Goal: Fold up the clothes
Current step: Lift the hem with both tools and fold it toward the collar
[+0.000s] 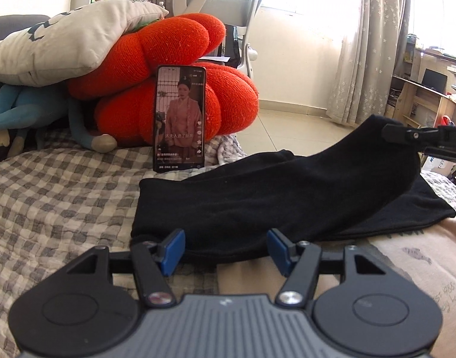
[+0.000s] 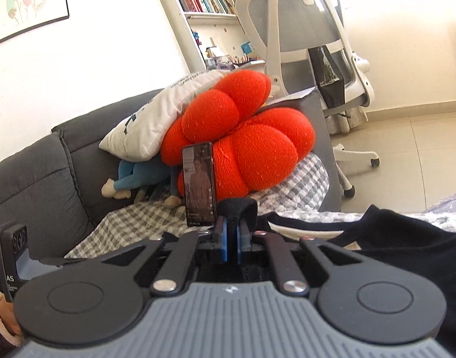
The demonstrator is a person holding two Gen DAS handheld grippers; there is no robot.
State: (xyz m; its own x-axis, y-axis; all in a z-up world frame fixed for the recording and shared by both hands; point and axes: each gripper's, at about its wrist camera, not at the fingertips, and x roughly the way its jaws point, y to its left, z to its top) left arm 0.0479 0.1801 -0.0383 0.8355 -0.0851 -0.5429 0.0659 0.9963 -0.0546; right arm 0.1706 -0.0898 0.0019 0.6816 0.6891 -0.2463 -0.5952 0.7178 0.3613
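Note:
A black garment (image 1: 272,191) lies on the checked blanket (image 1: 64,185), its right end lifted. My left gripper (image 1: 226,249) is open, its blue pads either side of the garment's near edge, low over the blanket. My right gripper (image 2: 231,238) is shut on a fold of the black garment (image 2: 238,205) and holds it up; it shows at the right edge of the left wrist view (image 1: 412,138). More black cloth (image 2: 406,238) drapes to the right. A pale pink printed garment (image 1: 406,268) lies under the black one.
A phone (image 1: 179,119) playing video stands propped against a red pumpkin cushion (image 1: 174,59). A white pillow (image 1: 67,38) and a blue plush toy (image 1: 34,110) lie behind on the grey sofa (image 2: 34,179). An office chair (image 2: 311,29) stands beyond.

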